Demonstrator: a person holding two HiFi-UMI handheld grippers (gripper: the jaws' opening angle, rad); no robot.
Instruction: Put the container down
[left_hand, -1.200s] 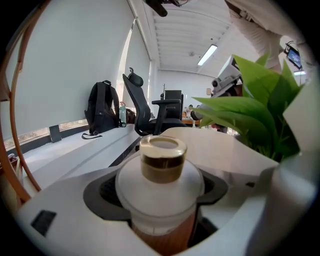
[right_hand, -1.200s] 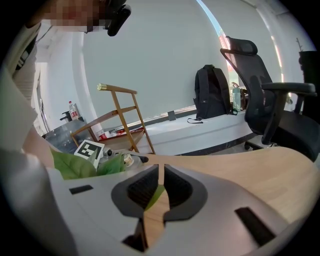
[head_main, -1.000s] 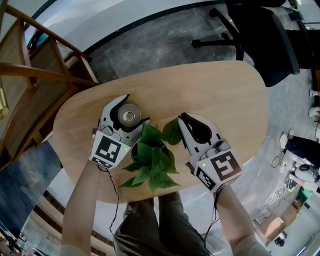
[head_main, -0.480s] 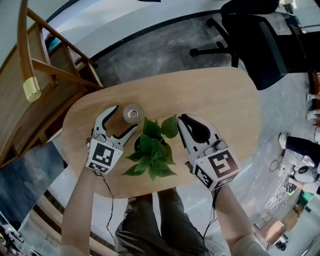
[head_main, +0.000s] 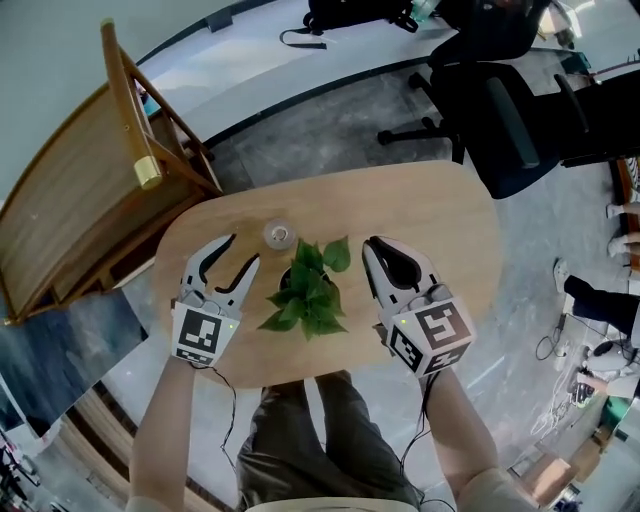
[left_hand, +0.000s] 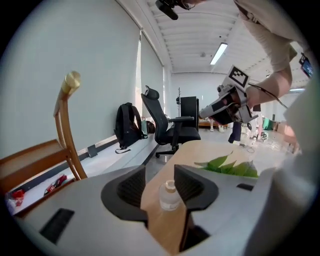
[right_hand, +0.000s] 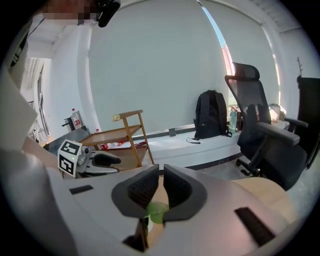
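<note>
Since a second ago: left gripper (head_main: 243, 256) drawn back toward the near edge, away from the container (head_main: 279, 235) that then sat between its jaws; both grippers raised. Head view: container upright on the wooden table (head_main: 440, 215), just far-left of the potted plant (head_main: 308, 295), apart from both tools; right gripper (head_main: 376, 247) right of the plant. Left gripper view: jaws spread, lately narrowing, nothing between the pads; container seen beyond the gap, standing on the table. Right gripper view: jaws drawn almost together, holding nothing; a green leaf (right_hand: 157, 212) shows below them.
</note>
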